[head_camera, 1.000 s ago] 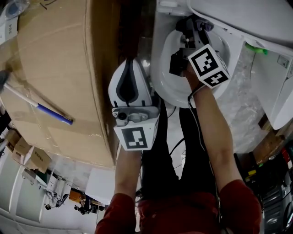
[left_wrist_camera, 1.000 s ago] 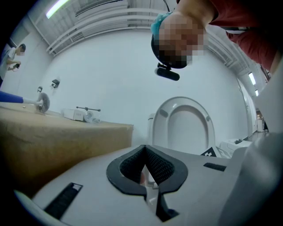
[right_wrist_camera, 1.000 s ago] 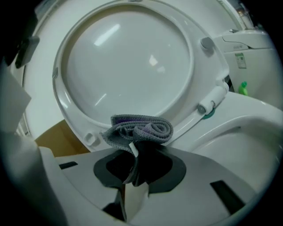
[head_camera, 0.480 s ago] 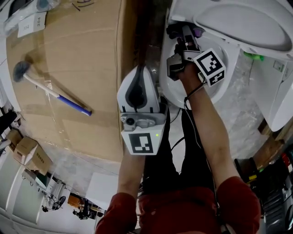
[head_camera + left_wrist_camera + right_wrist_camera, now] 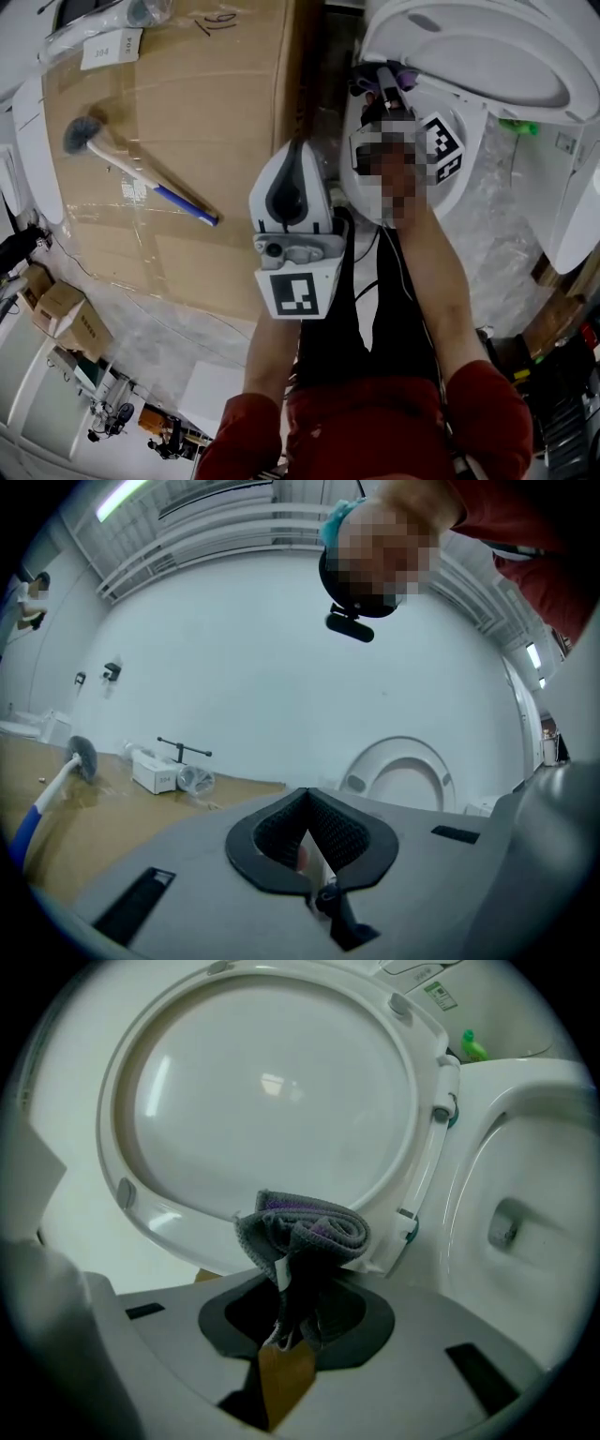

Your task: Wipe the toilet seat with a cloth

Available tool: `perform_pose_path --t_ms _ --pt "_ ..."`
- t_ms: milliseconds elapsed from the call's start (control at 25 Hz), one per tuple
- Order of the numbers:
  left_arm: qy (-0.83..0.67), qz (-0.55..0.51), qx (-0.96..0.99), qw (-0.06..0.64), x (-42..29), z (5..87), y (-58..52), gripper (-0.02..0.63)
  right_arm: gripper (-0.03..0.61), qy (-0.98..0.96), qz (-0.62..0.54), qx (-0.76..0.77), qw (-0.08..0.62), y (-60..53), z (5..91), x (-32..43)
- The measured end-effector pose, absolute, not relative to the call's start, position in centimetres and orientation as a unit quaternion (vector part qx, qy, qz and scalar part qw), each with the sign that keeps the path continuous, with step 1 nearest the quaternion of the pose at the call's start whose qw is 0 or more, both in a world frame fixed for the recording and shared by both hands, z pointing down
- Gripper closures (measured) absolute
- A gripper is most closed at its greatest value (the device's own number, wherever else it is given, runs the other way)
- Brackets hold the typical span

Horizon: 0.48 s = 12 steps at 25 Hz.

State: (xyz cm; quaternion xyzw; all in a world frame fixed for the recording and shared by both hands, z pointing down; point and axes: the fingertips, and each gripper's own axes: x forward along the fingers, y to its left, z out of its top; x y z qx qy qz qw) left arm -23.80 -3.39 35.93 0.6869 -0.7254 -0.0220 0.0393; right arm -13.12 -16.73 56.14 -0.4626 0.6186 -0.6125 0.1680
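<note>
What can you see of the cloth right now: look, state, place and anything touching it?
The cloth is grey with purple showing inside its folds. It looks soft and knitted, and it is bunched into a loose roll with a small white tag at its left edge. The right tool is shut on its lower end, so the roll stands out beyond the tips. It sits in front of the lower rim of the raised toilet seat; whether it touches that rim I cannot tell.

Fisheye bending and dark corners frame both gripper views; beyond the right gripper view's jaws, glare spots the toilet lid (image 5: 272, 1082).
</note>
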Motion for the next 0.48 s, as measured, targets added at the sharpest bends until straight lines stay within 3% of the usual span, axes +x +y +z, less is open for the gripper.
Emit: perform_pose_path --t_ms 480 --pt "-0.722 -0.024 0.69 0.035 -24.6 32.0 -3.3 0.603 0.492 0.648 -0.603 -0.419 0.205 -17.7 46.9 -15.4"
